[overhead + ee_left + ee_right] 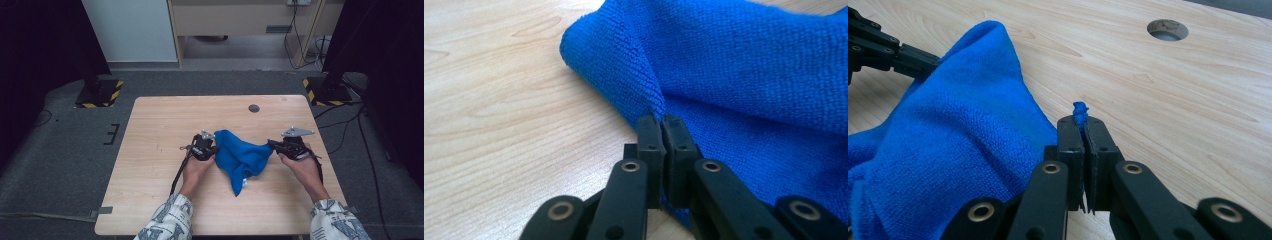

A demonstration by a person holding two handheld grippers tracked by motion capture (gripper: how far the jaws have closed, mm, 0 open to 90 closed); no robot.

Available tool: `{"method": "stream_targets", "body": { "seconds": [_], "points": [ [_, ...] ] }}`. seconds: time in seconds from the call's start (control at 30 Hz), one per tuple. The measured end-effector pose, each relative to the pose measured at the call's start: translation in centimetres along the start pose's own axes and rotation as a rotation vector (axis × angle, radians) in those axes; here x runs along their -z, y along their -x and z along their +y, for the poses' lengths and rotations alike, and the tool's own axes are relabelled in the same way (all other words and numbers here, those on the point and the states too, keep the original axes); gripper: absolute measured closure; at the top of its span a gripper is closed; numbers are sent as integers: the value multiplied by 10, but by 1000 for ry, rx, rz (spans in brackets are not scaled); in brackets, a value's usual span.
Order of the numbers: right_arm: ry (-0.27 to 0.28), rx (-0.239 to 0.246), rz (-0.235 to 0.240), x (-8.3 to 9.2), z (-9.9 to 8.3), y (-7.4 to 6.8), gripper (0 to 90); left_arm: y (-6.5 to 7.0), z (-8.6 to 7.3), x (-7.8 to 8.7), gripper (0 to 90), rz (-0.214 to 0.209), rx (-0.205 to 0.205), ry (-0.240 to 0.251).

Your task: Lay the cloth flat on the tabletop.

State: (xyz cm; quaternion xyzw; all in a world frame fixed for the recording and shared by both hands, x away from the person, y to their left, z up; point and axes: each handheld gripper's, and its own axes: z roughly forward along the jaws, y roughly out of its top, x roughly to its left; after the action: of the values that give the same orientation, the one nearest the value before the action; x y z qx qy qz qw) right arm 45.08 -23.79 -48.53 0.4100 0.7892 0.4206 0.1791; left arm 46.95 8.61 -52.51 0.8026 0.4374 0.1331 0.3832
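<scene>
A crumpled blue cloth (242, 157) lies in the middle of the wooden table (165, 120), stretched between both grippers. My left gripper (214, 149) is at its left edge, jaws pressed together on a fold of the blue cloth (734, 75) in the left gripper view (662, 120). At the cloth's right corner my right gripper (272, 144) is shut, and a small tuft of the blue cloth (973, 150) pokes out above its jaw tips (1082, 121). The left gripper (883, 50) also shows far off in the right gripper view, behind the cloth.
A round cable hole (254, 108) sits in the table's far right part, also seen as the hole (1167, 29) in the right gripper view. Black stands with yellow-striped bases (100, 92) flank the table on the floor. Bare wood surrounds the cloth.
</scene>
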Motion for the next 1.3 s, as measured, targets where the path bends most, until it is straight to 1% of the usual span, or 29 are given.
{"method": "stream_targets", "body": {
  "seconds": [0.07, 0.13, 0.2, 0.27, 0.3, 0.33, 0.37, 0.43, 0.47, 0.5, 0.53, 0.57, 0.63, 0.7, 0.77, 0.87, 0.93, 1.03, 1.1, 1.17, 1.2, 1.27, 1.3],
  "points": [
    [4, -1, 3, 1, 2, -1, 877, -2, 1, 4, 884, 4, -1, 6],
    [7, -2, 4, 2, 3, -3, 877, -6, 3, 12, 886, 19, -5, 17],
    [14, 1, 7, 3, 5, -4, 877, -10, 6, 24, 887, 43, -9, 32],
    [26, -1, 13, 6, 9, -7, 877, -16, 11, 40, 887, 72, -12, 46],
    [36, -10, 15, 8, 11, -10, 877, -16, 13, 46, 887, 76, -13, 57],
    [41, -9, 18, 10, 13, -11, 877, -16, 16, 54, 887, 82, -26, 68],
    [51, -9, 22, 12, 15, -14, 877, -15, 19, 62, 887, 99, -47, 77],
    [58, 1, 31, 15, 17, -20, 877, -13, 23, 78, 887, 130, -99, 85],
    [57, 7, 32, 16, 17, -23, 877, -12, 24, 82, 887, 136, -112, 82],
    [58, 3, 30, 15, 16, -24, 877, -12, 23, 86, 887, 132, -118, 72],
    [53, -2, 30, 14, 14, -26, 877, -12, 21, 86, 887, 124, -133, 44],
    [40, 3, 26, 13, 12, -26, 877, -11, 18, 85, 887, 130, -152, 19],
    [15, 13, 19, 10, 6, -26, 877, -9, 11, 79, 887, 130, -169, -10],
    [-4, 17, 7, 10, 0, -23, 877, -7, 4, 70, 887, 124, -172, -23],
    [-23, 10, -7, 11, -7, -16, 877, -4, -3, 61, 887, 111, -173, -41],
    [-47, 1, -26, 12, -17, -6, 877, 5, -12, 47, 885, 93, -179, -60],
    [-58, -8, -36, 13, -22, -1, 877, 10, -17, 40, 884, 78, -176, -62],
    [-66, -18, -55, 15, -28, 7, 877, 19, -22, 34, 882, 63, -200, -70],
    [-72, -24, -68, 17, -31, 12, 877, 22, -24, 33, 880, 48, -196, -69],
    [-70, -35, -69, 18, -31, 15, 877, 23, -26, 34, 871, 43, -190, -66],
    [-70, -33, -73, 19, -32, 16, 877, 22, -26, 34, 850, 41, -190, -60],
    [-71, -38, -71, 20, -31, 17, 877, 20, -26, 38, 757, 47, -173, -42],
    [-73, -33, -72, 20, -31, 17, 877, 19, -26, 42, 730, 44, -173, -28]
  ]
}}
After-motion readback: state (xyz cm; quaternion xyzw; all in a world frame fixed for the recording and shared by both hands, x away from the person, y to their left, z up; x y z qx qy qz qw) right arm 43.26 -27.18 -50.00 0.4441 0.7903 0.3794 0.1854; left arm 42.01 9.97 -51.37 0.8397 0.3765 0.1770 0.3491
